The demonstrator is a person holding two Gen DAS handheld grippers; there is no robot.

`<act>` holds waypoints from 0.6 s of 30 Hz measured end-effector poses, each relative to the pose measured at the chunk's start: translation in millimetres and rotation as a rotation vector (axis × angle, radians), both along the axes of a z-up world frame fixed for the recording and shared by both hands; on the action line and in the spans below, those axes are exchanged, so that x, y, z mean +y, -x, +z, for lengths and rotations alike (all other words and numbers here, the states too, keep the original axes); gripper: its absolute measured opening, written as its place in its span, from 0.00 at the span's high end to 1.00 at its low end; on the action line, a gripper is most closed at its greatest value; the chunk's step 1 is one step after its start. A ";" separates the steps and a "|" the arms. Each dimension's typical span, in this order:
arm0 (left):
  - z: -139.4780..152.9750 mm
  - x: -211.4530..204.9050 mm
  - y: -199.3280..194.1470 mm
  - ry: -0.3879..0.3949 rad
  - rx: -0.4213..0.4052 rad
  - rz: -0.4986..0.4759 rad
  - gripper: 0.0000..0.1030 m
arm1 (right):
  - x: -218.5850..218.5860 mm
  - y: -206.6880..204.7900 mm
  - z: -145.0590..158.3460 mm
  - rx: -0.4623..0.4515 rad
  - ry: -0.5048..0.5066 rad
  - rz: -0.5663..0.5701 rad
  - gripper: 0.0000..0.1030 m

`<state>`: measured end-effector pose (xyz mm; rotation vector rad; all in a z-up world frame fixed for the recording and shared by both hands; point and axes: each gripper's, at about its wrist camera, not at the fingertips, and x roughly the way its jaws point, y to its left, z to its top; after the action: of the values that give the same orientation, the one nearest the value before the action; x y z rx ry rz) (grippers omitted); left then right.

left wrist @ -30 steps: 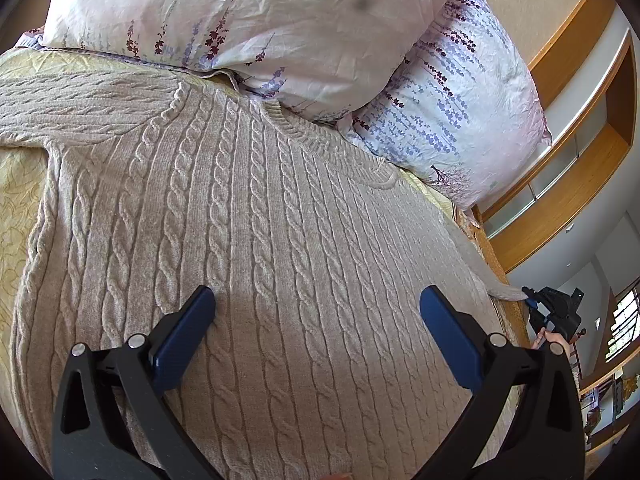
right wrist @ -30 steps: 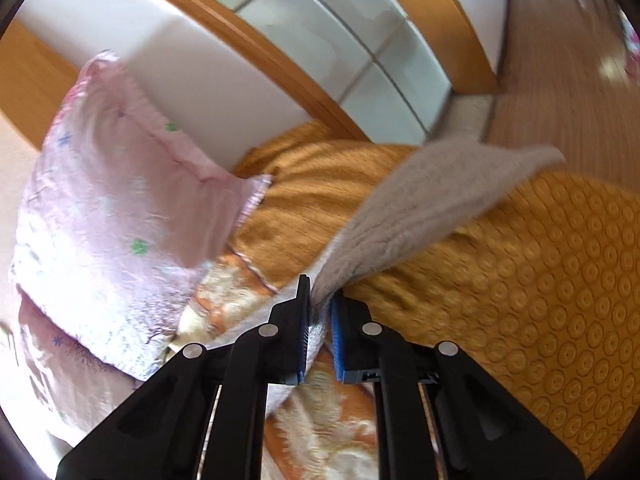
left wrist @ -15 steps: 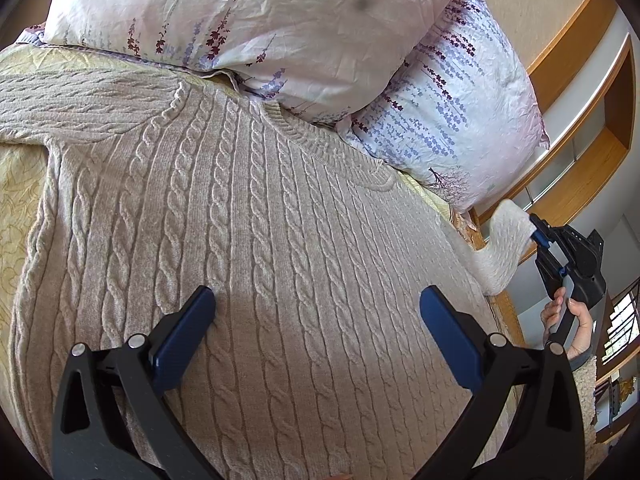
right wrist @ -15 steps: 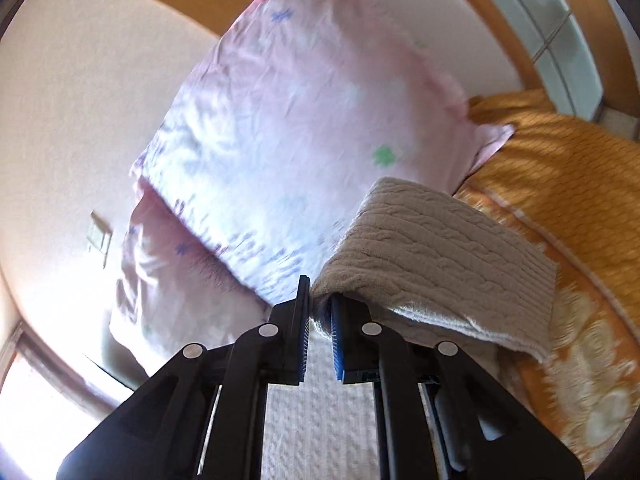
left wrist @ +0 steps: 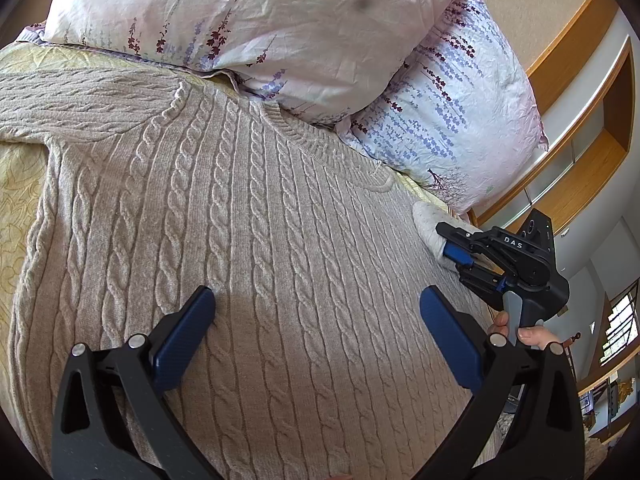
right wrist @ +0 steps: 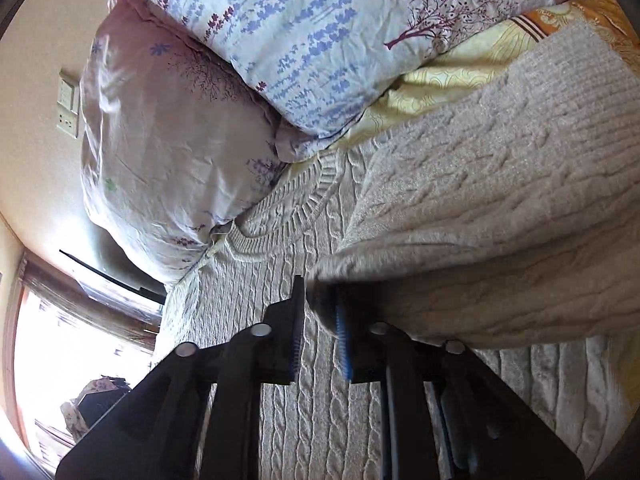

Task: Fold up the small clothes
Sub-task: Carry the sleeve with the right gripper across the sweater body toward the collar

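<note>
A beige cable-knit sweater (left wrist: 260, 220) lies flat on the bed, its neckline toward the pillows. My left gripper (left wrist: 316, 296) hovers open just over its body, nothing between the fingers. My right gripper (left wrist: 446, 240) sits at the sweater's right side, held by a hand (left wrist: 532, 336). In the right wrist view the right gripper (right wrist: 320, 292) has its jaws opening. The cuff end of the folded-over sleeve (right wrist: 480, 208) still lies between them, resting against the right pad with a gap on the left. The sleeve drapes across the sweater's body (right wrist: 320, 420).
Two floral pillows (left wrist: 240, 12) (left wrist: 460, 100) lean at the head of the bed, just past the neckline. The yellow bedspread (left wrist: 16, 184) shows at the left. A wooden shelf unit (left wrist: 580, 100) stands against the wall beyond the bed's right side.
My right gripper swung the sleeve from past the bed's right edge over onto the sweater's body, and its jaws have parted. The left gripper has stayed put.
</note>
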<state>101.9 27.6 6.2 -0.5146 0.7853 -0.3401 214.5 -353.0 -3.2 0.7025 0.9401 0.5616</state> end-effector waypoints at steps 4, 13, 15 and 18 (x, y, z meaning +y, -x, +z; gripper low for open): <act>0.0 0.0 0.1 0.001 0.000 0.000 0.02 | -14.6 4.9 6.3 -0.024 -0.011 -0.077 0.33; 0.4 0.0 0.4 0.001 -0.001 0.000 0.02 | -82.5 2.8 5.3 0.017 -0.038 -0.343 0.52; 0.5 0.2 0.5 0.000 -0.001 -0.001 0.02 | -90.4 2.6 2.1 0.028 -0.030 -0.388 0.59; 0.8 -0.2 0.7 0.000 -0.001 -0.001 0.02 | -98.1 1.8 -5.3 0.053 -0.034 -0.443 0.65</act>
<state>101.2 27.3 7.0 -0.5144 0.7844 -0.3411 212.7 -451.1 -8.5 0.9279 0.7919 0.1678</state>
